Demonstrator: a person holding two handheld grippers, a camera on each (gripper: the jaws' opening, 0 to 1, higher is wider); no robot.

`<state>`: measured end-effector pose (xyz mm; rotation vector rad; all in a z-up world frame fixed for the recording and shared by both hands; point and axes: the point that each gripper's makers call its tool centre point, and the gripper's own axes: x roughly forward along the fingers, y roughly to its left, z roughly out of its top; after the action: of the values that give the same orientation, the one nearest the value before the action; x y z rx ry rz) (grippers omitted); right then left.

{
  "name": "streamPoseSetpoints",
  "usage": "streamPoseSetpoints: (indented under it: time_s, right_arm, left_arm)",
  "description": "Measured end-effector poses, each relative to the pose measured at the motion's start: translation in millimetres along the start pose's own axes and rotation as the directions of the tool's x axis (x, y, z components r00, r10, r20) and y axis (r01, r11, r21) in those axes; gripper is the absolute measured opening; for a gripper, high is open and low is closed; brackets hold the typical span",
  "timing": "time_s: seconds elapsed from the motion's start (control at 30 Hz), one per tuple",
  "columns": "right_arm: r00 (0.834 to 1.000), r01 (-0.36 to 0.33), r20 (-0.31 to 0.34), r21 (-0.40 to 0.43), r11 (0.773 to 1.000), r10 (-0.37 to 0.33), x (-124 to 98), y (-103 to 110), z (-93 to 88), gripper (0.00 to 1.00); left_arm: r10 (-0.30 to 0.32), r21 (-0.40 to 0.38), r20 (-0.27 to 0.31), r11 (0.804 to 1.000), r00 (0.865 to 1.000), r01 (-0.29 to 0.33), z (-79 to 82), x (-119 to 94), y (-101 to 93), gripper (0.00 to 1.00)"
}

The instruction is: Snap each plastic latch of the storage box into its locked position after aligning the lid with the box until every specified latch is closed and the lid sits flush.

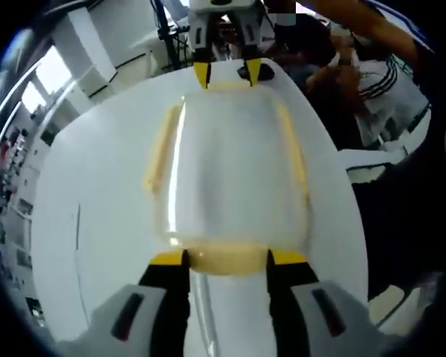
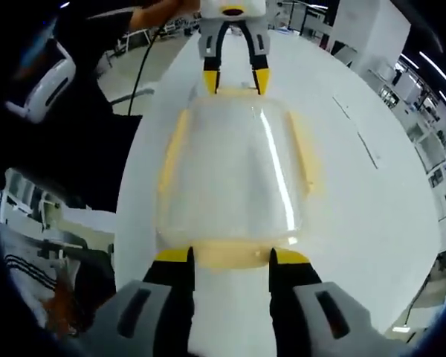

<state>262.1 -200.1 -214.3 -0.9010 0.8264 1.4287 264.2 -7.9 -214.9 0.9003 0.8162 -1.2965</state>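
A: What lies on the white table (image 1: 82,245)?
B: A translucent storage box (image 1: 227,163) with its clear lid (image 2: 234,171) on, lying lengthwise between the two grippers. Pale yellow latches run along its long sides and across both short ends.

A: How do the tools stand?
B: In the left gripper view, the left gripper (image 1: 227,259) has its jaws spread to either side of the near end latch (image 1: 227,260), the yellow tips just at its corners. The right gripper (image 2: 232,256) frames the opposite end latch (image 2: 230,256) likewise, also spread. Neither pinches anything.

A: How should the step be done well?
B: Judging from this pose, press both end latches together, evenly, so the lid does not ride up at one end. Check first that the lid sits square; whether the side latches (image 1: 157,152) are already locked cannot be told.
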Motion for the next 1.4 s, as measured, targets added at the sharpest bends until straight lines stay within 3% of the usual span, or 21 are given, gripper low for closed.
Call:
streamPoseSetpoints:
  time_s: [0.87,1.3,1.4]
  right_arm:
    - [0.999,-0.04,-0.005,-0.06,0.997,0.039,39,1,76.8,0.36]
    - [0.999,-0.052,-0.014,-0.1,0.994,0.051,55,-21,108.6,0.36]
    - [0.999,-0.05,-0.016,-0.107,0.993,0.048,60,-18,116.0,0.36]
  left_arm:
    - [0.025,-0.077,-0.04,0.997,0.999,-0.028,-77.6,-36,-16.5,0.39]
    - [0.047,-0.113,-0.066,0.992,0.997,-0.055,-116.9,-55,-22.9,0.39]
    - [0.057,-0.115,-0.075,0.991,0.996,-0.065,-123.5,-58,-23.9,0.39]
